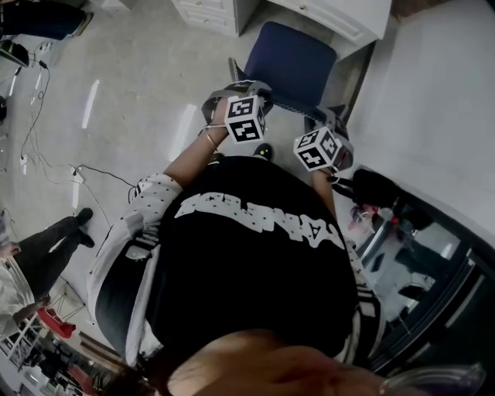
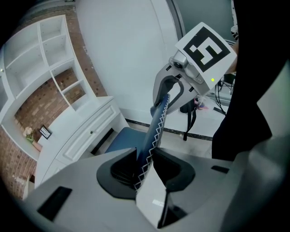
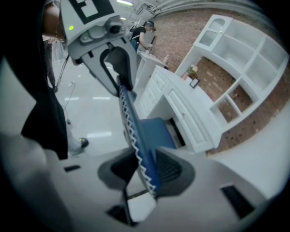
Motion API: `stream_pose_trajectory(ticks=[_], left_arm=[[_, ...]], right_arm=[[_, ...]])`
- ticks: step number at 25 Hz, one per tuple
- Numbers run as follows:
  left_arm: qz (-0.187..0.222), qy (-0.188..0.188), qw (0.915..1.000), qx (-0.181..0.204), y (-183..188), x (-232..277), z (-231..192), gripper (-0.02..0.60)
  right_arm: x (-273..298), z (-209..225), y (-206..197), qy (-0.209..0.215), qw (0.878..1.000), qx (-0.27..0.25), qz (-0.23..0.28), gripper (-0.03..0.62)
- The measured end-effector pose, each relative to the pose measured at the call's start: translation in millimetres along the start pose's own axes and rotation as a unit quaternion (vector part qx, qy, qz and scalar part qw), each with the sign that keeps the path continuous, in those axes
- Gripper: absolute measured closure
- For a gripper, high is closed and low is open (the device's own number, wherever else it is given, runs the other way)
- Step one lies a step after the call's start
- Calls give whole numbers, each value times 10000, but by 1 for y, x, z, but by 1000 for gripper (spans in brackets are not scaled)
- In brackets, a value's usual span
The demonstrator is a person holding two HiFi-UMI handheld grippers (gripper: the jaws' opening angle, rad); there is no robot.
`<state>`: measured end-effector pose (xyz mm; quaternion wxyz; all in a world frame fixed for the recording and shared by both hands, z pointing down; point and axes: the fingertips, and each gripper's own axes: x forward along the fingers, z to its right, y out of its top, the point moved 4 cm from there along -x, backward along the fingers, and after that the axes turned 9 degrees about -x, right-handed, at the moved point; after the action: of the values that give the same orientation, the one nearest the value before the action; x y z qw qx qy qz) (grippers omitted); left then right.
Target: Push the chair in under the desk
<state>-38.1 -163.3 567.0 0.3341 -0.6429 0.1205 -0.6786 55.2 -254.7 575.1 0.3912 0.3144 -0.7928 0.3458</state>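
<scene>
Pale glossy floor (image 1: 147, 85), brick wall (image 2: 43, 97) behind. Count: one blue padded chair (image 1: 294, 66) with white zigzag stitching, one white desk (image 1: 340, 15) with drawers, two grippers. The chair's seat reaches the desk's front edge. The left gripper (image 2: 145, 165) and right gripper (image 3: 145, 170) both point forward and down, side by side, each clamped on the backrest's top edge. Cables (image 1: 35, 100) lie near the floor's left edge, where a second person (image 1: 46, 240) stands.
</scene>
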Motion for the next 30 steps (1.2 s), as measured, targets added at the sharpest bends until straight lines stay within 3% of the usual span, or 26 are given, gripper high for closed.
stream_pose_trajectory(ticks=[20,30], left_arm=[[-163,391,9987,-299,29,33,-45,437],[-54,378,9988,-295,34,36,-66,437]], right_arm=[[34,63,-6,-21,9984,-464,316,456],[43,80,4,-72,9988,-420,241,456]])
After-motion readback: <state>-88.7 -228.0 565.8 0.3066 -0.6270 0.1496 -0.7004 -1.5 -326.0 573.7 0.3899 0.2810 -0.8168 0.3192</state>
